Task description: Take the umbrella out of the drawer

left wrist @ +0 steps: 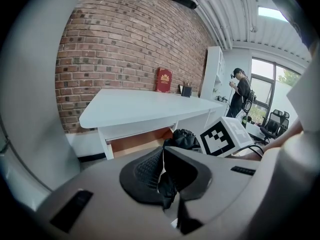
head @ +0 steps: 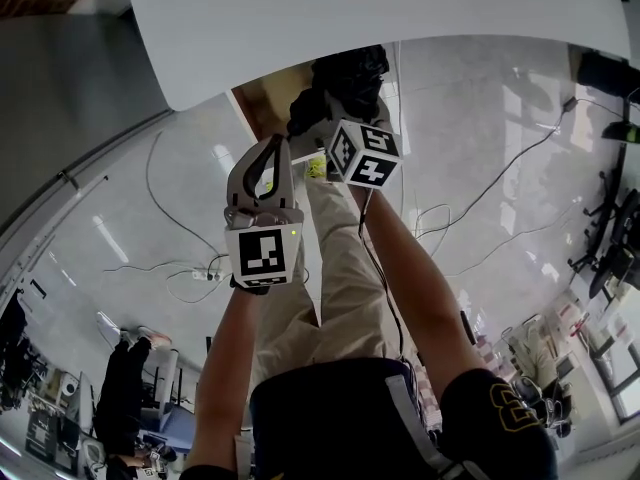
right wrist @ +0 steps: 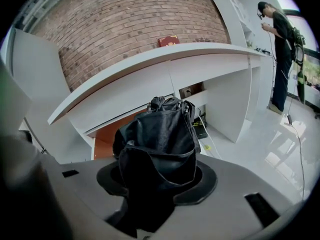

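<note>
One big brick wall (left wrist: 125, 39) stands at the back. In front of it is a long white table (left wrist: 140, 106). Under the table top a drawer (left wrist: 135, 143) is pulled out, and its brown wood inside shows.

The umbrella (right wrist: 157, 139) is black, folded up small and all crumpled. It is in the air in front of the open drawer, not lying in it. The right hand-held gripper (right wrist: 157, 179) pinches it low down, and the soft cloth bulges up and out over the two pads. The left hand-held gripper (left wrist: 162, 176) is just beside it, a bit lower. Its two pads are pressed together. A dark scrap shows low between them, but I cannot tell what it is.

I think this is the lifting-out step, and it looks almost done. The next move, I think, is to carry the umbrella well away from the drawer and the table edge. The grip needs to stay tight, because the loose cloth could slip. The left hand-held gripper is free to help.
</note>
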A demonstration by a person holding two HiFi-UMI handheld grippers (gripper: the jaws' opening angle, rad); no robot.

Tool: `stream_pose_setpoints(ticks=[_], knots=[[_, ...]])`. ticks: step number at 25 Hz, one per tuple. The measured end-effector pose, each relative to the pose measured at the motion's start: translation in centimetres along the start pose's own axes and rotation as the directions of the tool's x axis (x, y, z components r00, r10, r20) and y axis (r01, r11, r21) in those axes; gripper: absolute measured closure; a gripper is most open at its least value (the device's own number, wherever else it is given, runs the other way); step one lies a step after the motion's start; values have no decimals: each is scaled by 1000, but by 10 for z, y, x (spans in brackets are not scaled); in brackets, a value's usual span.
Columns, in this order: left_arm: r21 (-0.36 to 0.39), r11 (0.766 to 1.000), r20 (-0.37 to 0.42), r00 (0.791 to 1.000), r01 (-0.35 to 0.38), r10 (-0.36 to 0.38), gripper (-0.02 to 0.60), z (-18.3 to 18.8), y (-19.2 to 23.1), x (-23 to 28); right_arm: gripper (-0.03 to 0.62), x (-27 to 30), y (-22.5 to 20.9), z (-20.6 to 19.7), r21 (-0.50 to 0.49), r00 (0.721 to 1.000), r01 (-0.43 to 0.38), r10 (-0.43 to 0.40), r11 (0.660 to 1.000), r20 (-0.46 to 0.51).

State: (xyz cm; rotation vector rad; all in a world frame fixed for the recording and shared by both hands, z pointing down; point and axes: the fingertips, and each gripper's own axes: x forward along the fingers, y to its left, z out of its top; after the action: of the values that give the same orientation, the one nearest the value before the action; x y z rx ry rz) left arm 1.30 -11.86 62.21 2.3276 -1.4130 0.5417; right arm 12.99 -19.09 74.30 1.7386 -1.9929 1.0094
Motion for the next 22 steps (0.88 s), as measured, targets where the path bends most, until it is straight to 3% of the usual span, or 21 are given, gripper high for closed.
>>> stream_pose_setpoints(ticks=[14,22], knots=[[-17,999,31,999,-32,32,561,12,15,-6,390,-54,16,35,-89,996,-44,50,995,72],[-1,1000,43,999,-26,26,560,19,23,-12,448,-65,21,52,-102,995,-24,34,994,91]])
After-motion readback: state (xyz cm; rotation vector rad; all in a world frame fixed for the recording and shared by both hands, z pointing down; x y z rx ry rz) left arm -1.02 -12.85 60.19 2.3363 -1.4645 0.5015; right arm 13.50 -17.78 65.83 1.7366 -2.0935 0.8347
